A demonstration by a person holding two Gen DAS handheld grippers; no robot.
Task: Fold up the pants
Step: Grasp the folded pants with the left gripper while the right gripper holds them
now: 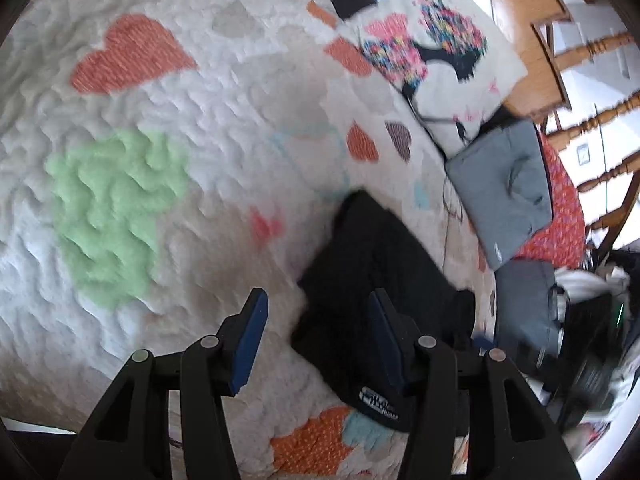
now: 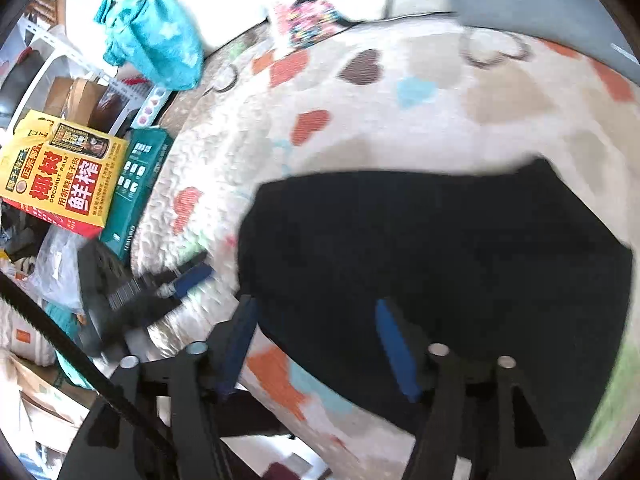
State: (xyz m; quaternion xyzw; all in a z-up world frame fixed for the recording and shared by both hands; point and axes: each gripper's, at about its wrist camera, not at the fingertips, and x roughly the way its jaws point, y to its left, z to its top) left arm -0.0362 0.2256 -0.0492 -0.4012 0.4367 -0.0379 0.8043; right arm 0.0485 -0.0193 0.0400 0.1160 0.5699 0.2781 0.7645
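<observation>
My right hand-held gripper point(image 2: 316, 340) stands released, jaws wide with nothing clamped, hanging over the near edge of the black pants point(image 2: 440, 248), which lie as a compact dark bundle on the heart-patterned quilt point(image 2: 440, 120) of the bed. My left hand-held gripper point(image 1: 316, 340) is part open and empty too — the pants point(image 1: 372, 280) sit just beyond and to the right of its tips, its right finger over the cloth, its left over bare quilt. The fold looks largely made, though motion blur hides the layers, so I can't be sure. To finish well I'd check the edges line up, then press flat or pinch both layers together — never only the top one.
</observation>
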